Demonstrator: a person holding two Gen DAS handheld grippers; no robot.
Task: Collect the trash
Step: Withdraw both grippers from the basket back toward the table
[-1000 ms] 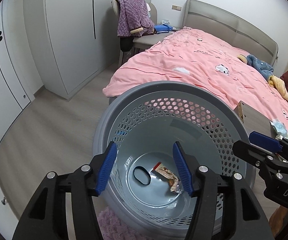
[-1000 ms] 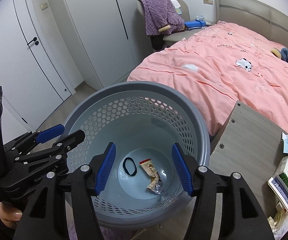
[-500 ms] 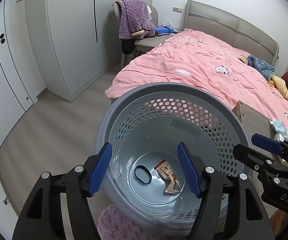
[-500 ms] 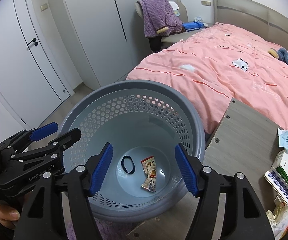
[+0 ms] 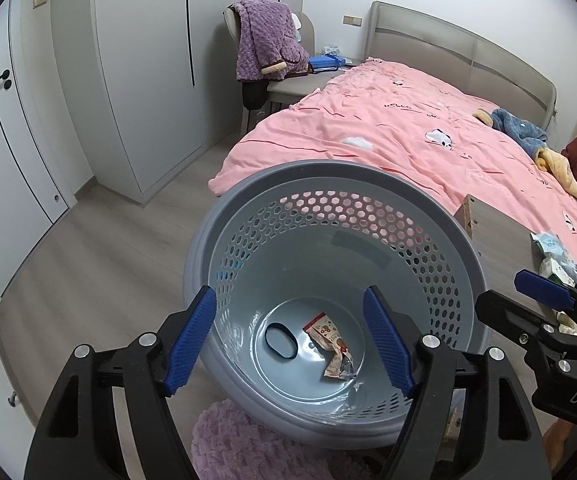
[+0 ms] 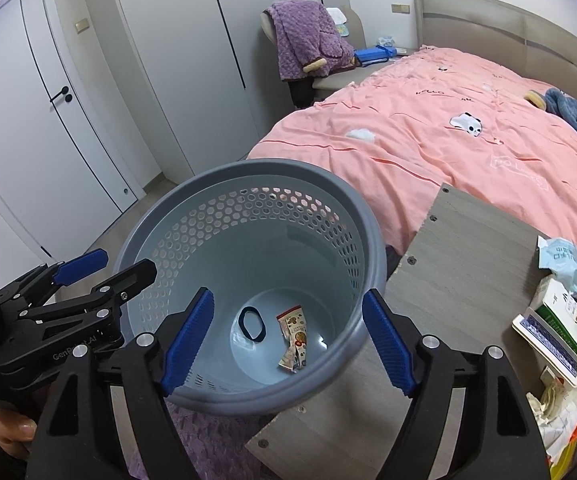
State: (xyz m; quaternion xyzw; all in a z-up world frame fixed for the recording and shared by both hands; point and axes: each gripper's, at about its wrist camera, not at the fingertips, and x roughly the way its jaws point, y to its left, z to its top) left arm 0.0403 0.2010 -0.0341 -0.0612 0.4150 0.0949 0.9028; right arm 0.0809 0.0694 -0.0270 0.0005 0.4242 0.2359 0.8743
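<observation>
A grey perforated waste basket [image 5: 248,216] [image 6: 368,216] stands on the floor beside the bed. In its bottom lie a crumpled snack wrapper [image 5: 330,344] [image 6: 293,338] and a black hair band [image 5: 280,340] [image 6: 251,323]. My left gripper [image 5: 290,340] is open and empty above the basket's near rim. My right gripper [image 6: 288,344] is open and empty, also above the basket. More trash lies on the grey table [image 6: 460,248]: a blue-white packet [image 6: 568,264], a green-white carton [image 6: 556,320] and crumpled paper [image 6: 556,404].
A bed with a pink cover [image 5: 388,136] lies behind the basket. A chair with a purple robe [image 5: 264,44] stands at its far side. White wardrobes [image 5: 136,80] line the left. A purple rug [image 5: 248,444] lies under the basket's near edge.
Both grippers have drawn back and up from the basket, so it looks smaller and more of the table shows. Both stay open and empty.
</observation>
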